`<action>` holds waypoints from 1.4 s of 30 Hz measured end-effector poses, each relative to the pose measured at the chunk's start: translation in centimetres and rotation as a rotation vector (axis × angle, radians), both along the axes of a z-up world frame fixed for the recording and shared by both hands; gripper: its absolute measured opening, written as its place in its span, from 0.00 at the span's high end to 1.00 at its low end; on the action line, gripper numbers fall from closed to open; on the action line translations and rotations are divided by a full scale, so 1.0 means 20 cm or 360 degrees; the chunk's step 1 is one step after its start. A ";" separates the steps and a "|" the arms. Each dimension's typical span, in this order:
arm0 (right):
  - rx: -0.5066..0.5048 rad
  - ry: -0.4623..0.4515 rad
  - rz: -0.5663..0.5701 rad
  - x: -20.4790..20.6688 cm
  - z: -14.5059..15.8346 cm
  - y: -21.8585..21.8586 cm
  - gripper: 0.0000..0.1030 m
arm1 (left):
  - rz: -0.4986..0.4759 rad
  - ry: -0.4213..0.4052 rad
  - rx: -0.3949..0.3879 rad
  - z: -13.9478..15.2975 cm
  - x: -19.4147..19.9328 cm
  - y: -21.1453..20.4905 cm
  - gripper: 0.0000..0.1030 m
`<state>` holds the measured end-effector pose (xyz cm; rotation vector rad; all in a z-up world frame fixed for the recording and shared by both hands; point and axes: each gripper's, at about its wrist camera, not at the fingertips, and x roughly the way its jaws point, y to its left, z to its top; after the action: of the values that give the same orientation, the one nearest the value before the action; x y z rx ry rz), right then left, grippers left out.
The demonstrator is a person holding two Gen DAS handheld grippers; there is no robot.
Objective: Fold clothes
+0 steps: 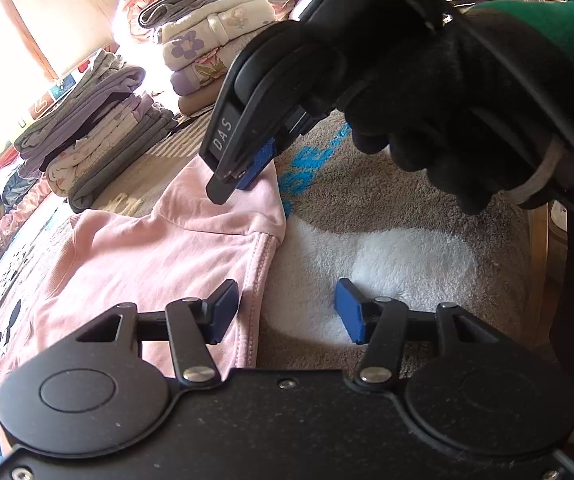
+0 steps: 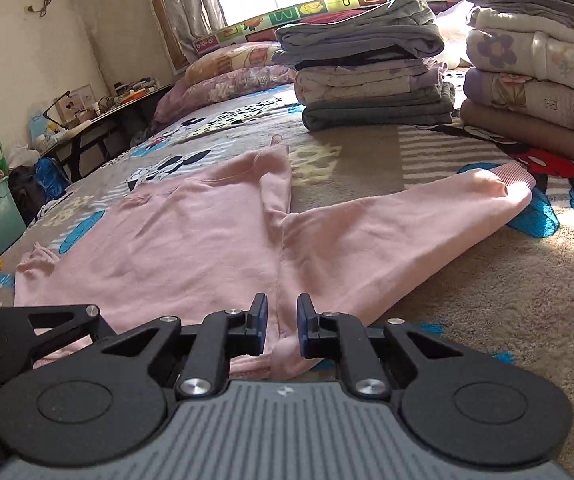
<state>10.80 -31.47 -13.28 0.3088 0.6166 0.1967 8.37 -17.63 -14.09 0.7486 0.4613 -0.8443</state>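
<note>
My right gripper has narrow jaws around a fold of the pink garment; my left gripper is wide open beside its hem. I should close fully, then lift evenly.

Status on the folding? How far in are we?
Done: two folded stacks at the back. In hand: pink sweatshirt lies flat, sleeves out; right gripper is closing on its near edge, left gripper open at the hem. Left: every fold on it.

Both wrist views low, close, sharing pink garment
</note>
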 end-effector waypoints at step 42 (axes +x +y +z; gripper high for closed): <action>-0.0063 0.0027 0.0001 0.37 0.02 -0.07 0.78 | 0.0006 0.0190 -0.0090 0.02 0.04 0.05 0.38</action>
<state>18.21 -32.87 -12.98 0.2726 0.6368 0.1825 9.19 -16.54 -13.67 0.6471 0.5425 -0.8982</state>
